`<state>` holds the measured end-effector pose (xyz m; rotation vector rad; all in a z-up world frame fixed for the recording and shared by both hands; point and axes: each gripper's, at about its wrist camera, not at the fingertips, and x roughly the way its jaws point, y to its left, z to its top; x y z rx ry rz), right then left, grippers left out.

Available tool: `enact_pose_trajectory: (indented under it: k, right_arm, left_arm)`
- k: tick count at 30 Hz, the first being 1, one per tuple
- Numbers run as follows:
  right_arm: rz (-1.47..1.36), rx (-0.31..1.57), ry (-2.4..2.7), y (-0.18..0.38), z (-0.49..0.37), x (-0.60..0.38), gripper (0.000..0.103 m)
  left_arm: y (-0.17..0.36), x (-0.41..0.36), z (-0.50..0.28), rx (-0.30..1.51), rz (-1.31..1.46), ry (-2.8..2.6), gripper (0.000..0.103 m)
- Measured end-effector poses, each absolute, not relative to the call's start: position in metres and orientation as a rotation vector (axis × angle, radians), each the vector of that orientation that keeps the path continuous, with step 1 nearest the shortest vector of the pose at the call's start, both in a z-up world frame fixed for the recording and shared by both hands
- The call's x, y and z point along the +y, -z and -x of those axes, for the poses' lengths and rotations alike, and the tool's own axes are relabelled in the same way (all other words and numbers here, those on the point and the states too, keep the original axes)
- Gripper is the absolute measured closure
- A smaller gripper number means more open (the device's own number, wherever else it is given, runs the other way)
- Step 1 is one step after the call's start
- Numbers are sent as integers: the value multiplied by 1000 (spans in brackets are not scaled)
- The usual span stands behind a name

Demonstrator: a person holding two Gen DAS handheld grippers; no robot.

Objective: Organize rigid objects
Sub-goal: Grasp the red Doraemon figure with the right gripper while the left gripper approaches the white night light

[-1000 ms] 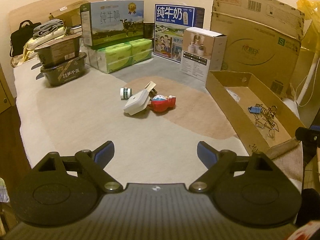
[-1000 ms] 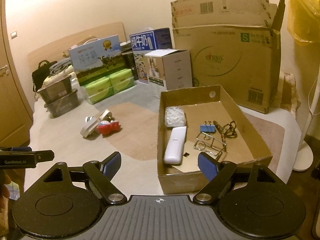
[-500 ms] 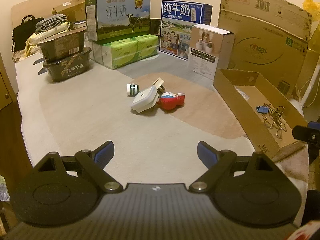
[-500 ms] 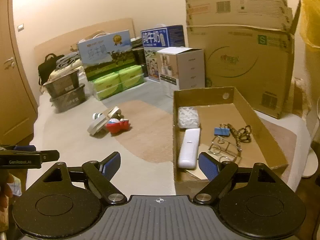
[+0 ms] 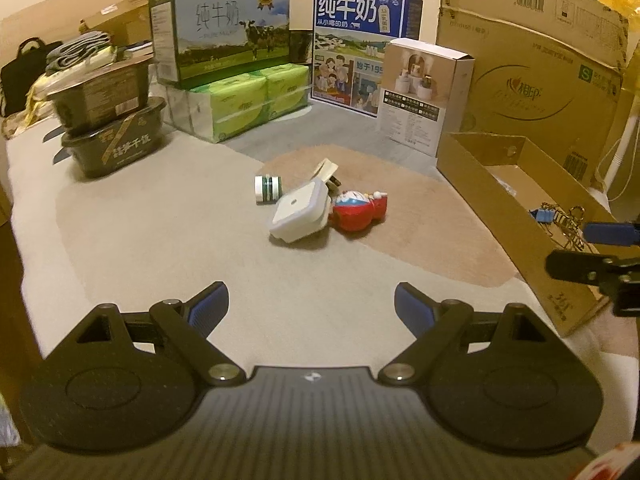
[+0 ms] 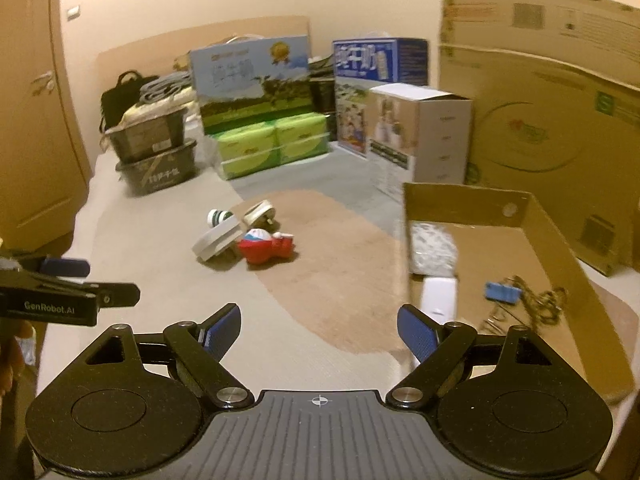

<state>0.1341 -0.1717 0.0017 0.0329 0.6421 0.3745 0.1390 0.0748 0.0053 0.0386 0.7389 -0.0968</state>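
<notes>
A small pile lies on the mat: a white square adapter (image 5: 298,212), a red and blue toy figure (image 5: 360,210), a green-striped tape roll (image 5: 267,189) and a beige plug (image 5: 326,170). The pile also shows in the right wrist view, with the toy figure (image 6: 266,245) at its right. An open shallow cardboard box (image 5: 492,200) stands at the right; it holds a white device (image 6: 439,296), a blue binder clip (image 6: 502,291) and metal clips (image 6: 536,300). My left gripper (image 5: 311,306) is open and empty, well short of the pile. My right gripper (image 6: 319,334) is open and empty by the box's near left corner.
Milk cartons (image 5: 224,36), green tissue packs (image 5: 248,100), stacked dark food tubs (image 5: 108,128) and a white product box (image 5: 420,96) line the back. A large cardboard box (image 5: 532,64) stands behind the shallow box. A wooden door (image 6: 36,120) is at the left.
Both grippers have moved forward toward the pile, which looks larger now. The right gripper has also swung left, away from over the shallow box. Both stay open.
</notes>
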Motion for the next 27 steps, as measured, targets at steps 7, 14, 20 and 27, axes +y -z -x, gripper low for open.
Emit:
enact_pose_trajectory:
  k: [7,14,20,27]
  right_arm:
    - [-2,662,-398,18,-177,-142,18]
    - [21,665,-417,34,-214,-119,18]
    - [42,658,-433,48,-241,-104,18]
    - [81,645,-464,66,-269,-89,18]
  left_arm:
    - [5,98,-170,742,-74,130,14]
    - [15,113,-196,734,-84,171,14]
    - [23,117,-217,733,-110,209,14]
    - [33,119,-239,733,-128,250,14]
